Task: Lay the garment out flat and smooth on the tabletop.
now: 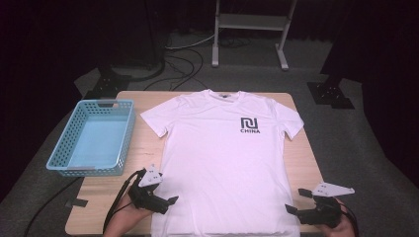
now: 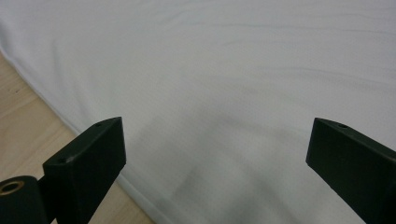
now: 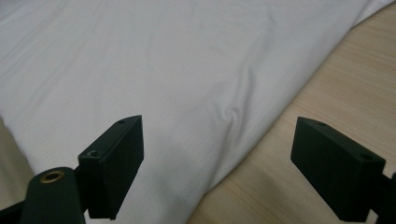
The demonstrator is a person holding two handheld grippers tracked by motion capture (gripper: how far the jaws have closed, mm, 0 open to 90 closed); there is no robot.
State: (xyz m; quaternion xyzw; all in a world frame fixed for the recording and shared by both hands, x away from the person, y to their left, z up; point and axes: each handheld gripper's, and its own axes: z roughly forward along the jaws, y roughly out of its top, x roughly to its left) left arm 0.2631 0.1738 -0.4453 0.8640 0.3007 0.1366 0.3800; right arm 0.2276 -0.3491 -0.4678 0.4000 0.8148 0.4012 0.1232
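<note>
Approaching the white T-shirt (image 1: 222, 163) lying flat on the table (image 1: 301, 163), you hold both grippers' fingers spread at its lower corners, pinching nothing. Next, I judge, slide the left gripper (image 1: 165, 202) and right gripper (image 1: 292, 210) over the hem and close.

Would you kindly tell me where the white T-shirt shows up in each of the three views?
High view: white T-shirt spread flat mid-table, collar far.
Left gripper view: fabric across most of the frame, side edge lower left.
Right gripper view: fabric upper left, edge running diagonally.
Shared landmark: the wooden table beside the shirt's edge.
</note>
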